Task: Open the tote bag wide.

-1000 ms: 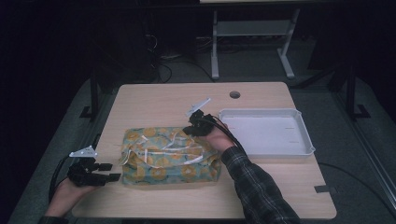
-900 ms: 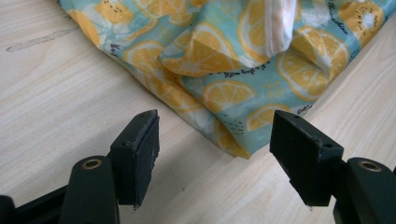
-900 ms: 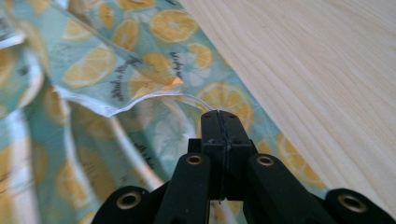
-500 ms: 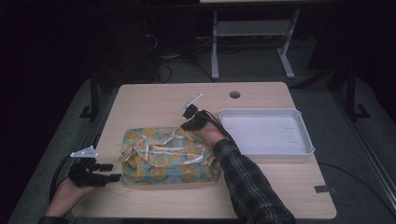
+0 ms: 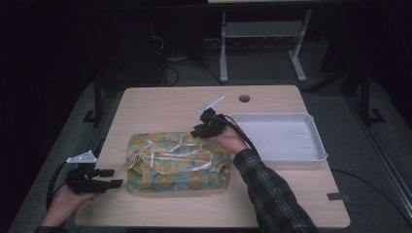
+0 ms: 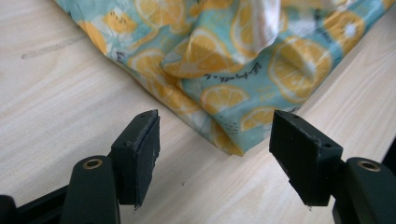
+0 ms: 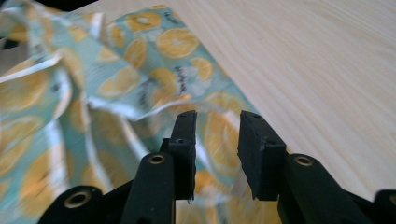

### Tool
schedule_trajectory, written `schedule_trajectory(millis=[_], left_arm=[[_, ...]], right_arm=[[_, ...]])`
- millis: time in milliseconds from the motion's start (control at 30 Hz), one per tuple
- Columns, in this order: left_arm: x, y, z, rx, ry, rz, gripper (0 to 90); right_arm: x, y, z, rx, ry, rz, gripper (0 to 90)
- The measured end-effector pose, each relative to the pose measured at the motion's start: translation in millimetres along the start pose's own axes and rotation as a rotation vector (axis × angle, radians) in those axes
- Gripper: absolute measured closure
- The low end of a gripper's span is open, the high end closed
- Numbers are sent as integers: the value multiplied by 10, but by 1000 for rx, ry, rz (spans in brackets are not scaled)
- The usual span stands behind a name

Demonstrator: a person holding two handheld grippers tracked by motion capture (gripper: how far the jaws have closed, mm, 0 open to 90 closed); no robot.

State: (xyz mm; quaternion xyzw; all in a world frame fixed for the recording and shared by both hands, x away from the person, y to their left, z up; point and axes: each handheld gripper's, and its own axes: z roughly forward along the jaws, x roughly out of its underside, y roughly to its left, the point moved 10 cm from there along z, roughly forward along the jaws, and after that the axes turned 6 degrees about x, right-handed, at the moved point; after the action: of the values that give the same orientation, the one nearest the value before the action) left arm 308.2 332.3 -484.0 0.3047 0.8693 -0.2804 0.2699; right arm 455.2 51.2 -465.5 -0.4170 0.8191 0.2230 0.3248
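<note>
In the high view, the lemon cloth [image 5: 177,162] lies bunched in the middle of the counter [image 5: 160,104]. The right tongs [image 5: 203,130] sit at its far right corner, and a white tray [image 5: 284,138] waits on the right.

In the left gripper view, the left tongs [image 6: 215,154] are wide apart around the cloth's near corner. They should probably slide under it first.

In the right gripper view, the right tongs are a little apart above a fold, holding nothing.

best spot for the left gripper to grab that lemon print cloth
Probably the near-left corner of the lemon print cloth, coming in low from the table's left edge. That corner tapers to a loose tip on the table, pointing between the left gripper's open fingers.
</note>
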Motion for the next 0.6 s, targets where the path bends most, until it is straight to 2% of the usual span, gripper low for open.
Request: schedule_trajectory(millis=[133, 267, 433, 600], left_arm=[[-68, -17, -95, -3, -14, 6, 338], [-171, -50, -141, 4, -21, 13, 345], [-350, -89, -105, 6, -16, 39, 347], [-615, -164, -3, 21, -24, 83, 360]], right_arm=[[107, 67, -148, -20, -10, -18, 627], [199, 144, -297, -38, -18, -15, 619], [304, 267, -402, -65, -21, -28, 607], [401, 399, -474, -80, -11, -70, 594]])
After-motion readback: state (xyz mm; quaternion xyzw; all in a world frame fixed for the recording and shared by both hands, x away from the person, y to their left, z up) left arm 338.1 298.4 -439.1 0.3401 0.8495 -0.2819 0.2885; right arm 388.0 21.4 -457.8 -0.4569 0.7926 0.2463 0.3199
